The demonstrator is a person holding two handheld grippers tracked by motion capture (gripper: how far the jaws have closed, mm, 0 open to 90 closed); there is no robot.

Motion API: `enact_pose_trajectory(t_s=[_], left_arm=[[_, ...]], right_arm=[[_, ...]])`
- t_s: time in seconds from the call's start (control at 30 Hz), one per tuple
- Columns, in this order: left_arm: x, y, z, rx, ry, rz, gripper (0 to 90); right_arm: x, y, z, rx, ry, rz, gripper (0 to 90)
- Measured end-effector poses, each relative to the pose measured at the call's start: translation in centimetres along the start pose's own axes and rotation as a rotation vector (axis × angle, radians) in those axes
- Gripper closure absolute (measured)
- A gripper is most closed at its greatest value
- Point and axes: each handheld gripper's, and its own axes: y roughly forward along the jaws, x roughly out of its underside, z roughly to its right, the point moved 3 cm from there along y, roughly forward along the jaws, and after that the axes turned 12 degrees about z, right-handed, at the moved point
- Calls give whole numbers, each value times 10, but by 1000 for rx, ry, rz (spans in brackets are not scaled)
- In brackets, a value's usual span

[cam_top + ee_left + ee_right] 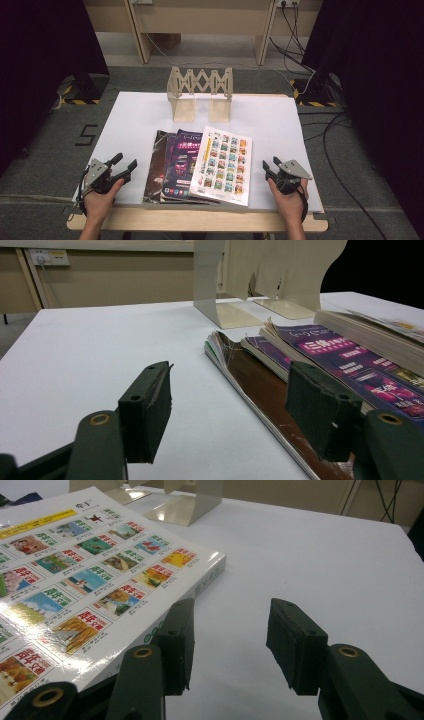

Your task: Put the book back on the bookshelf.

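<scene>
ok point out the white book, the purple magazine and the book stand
white book (pixel 223 165), high view, middle of its picture-grid cover
purple magazine (pixel 182 162), high view, middle of the visible cover
book stand (pixel 200 82), high view, its lattice back

1. The person's left hand (pixel 100 197) comes in from the bottom edge and grips the left gripper (pixel 124 164) from behind, forearm angled slightly inward.
2. The left gripper's jaws are spread wide and empty, pointing forward and a little toward the right gripper.
3. The right hand (pixel 290 200) wraps the right gripper (pixel 270 165) from behind, wrist straight.
4. The right gripper's jaws stand apart with nothing between them, aimed forward and slightly toward the left gripper.
</scene>
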Motion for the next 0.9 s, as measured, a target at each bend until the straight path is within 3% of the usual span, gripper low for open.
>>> enact_pose_trajectory(t_s=[0.23, 0.53, 0.6, 0.67, 0.77, 0.9], left_arm=[[0, 1, 0, -7, -2, 0, 362], [0, 4, -4, 1, -45, -35, 392], [0, 4, -4, 17, -50, -41, 398], [0, 5, -4, 22, -57, -43, 406], [-2, 10, 4, 68, -108, -50, 410], [-7, 25, 26, 158, -86, -78, 430]], right_arm=[[0, 0, 0, -6, 0, -5, 538], [0, 1, 1, 5, 11, -26, 500], [-1, 2, 1, 7, 29, -34, 487], [-1, 2, 0, -17, 97, -44, 475], [-4, 4, -5, -31, 105, -69, 473], [-10, 9, -12, -60, 112, -105, 466]])
